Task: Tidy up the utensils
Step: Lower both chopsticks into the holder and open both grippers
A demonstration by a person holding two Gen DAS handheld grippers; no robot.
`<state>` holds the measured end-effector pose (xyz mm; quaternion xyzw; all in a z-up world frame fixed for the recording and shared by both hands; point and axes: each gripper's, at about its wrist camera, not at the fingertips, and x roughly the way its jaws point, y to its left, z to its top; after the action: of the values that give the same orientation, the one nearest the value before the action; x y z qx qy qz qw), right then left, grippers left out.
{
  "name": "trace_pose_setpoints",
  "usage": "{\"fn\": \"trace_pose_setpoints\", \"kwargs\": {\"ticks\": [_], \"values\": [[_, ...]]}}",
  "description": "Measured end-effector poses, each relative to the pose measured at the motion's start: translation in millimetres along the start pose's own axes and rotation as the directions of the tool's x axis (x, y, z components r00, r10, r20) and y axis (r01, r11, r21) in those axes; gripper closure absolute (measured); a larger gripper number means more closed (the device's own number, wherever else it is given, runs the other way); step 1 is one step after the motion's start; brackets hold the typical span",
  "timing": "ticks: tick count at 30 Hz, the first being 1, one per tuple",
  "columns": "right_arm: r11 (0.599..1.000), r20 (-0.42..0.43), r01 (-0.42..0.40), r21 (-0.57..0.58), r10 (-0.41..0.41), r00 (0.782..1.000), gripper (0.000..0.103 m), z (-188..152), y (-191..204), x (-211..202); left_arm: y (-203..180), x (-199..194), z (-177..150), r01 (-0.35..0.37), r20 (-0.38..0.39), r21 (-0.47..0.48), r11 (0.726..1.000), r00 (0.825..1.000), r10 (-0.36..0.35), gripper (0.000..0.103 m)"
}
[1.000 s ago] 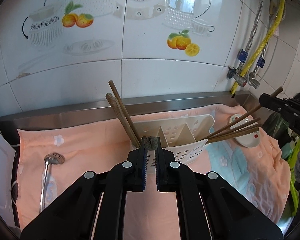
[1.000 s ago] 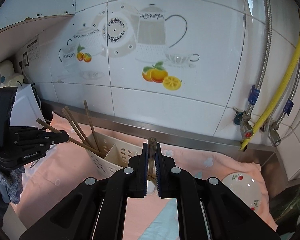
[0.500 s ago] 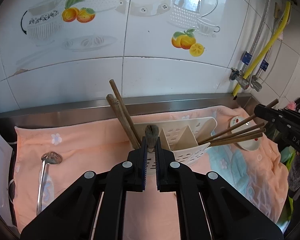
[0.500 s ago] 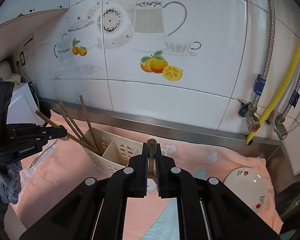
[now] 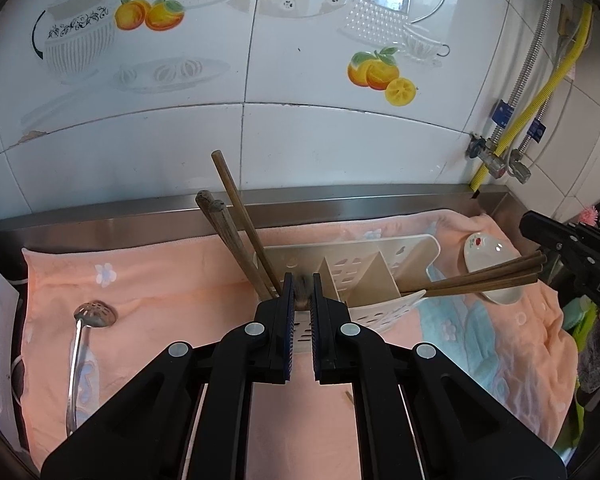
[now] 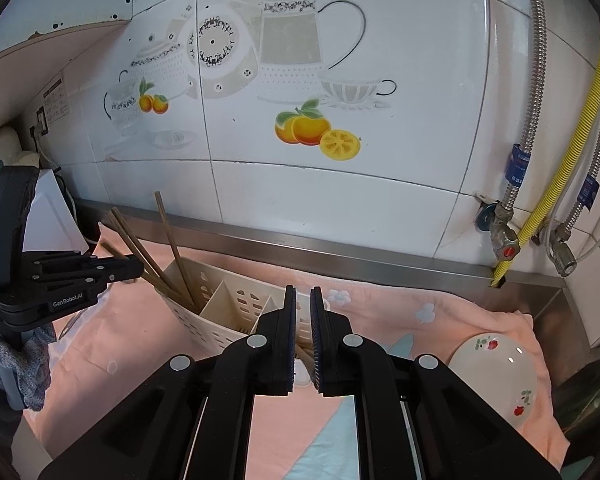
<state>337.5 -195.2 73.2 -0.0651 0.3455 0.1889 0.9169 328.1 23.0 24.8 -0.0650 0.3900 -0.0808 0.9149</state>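
Note:
A cream slotted utensil holder (image 5: pixel 364 276) (image 6: pixel 228 304) lies on a pink towel (image 5: pixel 148 280). Brown wooden chopsticks (image 5: pixel 236 224) lean out of its left compartment, and several more (image 5: pixel 480 278) stick out of its right end. My left gripper (image 5: pixel 301 288) is shut on one chopstick end (image 5: pixel 301 294) over the holder's left part; it shows at the left of the right wrist view (image 6: pixel 138 270). My right gripper (image 6: pixel 302 300) is slightly open and empty above the holder's right end, with a chopstick (image 6: pixel 305 354) lying below its fingers.
A metal slotted spoon (image 5: pixel 82 336) lies on the towel at left. A small flowered dish (image 5: pixel 488 264) (image 6: pixel 496 376) sits at right. A steel ledge (image 5: pixel 340 204), tiled wall and gas pipes (image 6: pixel 540 200) stand behind.
My right gripper opened and let go of its chopstick, which dropped toward the holder. My left gripper moved closer to the holder with its chopstick lower.

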Motion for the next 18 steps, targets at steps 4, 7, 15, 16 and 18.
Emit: {"fn": "trace_pose_setpoints", "kwargs": {"ticks": [4, 7, 15, 16, 18], "values": [[1.0, 0.013, -0.003, 0.01, 0.003, 1.0, 0.089, -0.7, -1.6, -4.7, -0.3, -2.6, 0.6, -0.002, 0.006, 0.003, 1.0, 1.0, 0.002, 0.095], [1.0, 0.021, -0.002, 0.009, 0.001, 1.0, 0.087, -1.3, -1.3, -9.0, -1.6, -5.9, 0.3, -0.006, 0.013, 0.008, 1.0, 1.0, 0.006, 0.094], [1.0, 0.051, 0.009, 0.018, -0.01, 0.999, 0.076, -2.5, -5.5, -28.8, -4.5, -23.4, -1.8, -0.012, 0.05, 0.012, 1.0, 0.999, 0.012, 0.075], [1.0, 0.059, 0.014, 0.019, -0.015, 0.998, 0.075, -2.8, -5.8, -32.8, -5.1, -25.9, -2.2, -0.009, 0.054, 0.013, 1.0, 0.999, 0.009, 0.075], [1.0, 0.066, 0.014, 0.02, -0.016, 0.998, 0.074, -3.4, -6.3, -39.1, -6.7, -31.4, -3.6, -0.012, 0.063, 0.018, 1.0, 0.998, 0.011, 0.075]]}}
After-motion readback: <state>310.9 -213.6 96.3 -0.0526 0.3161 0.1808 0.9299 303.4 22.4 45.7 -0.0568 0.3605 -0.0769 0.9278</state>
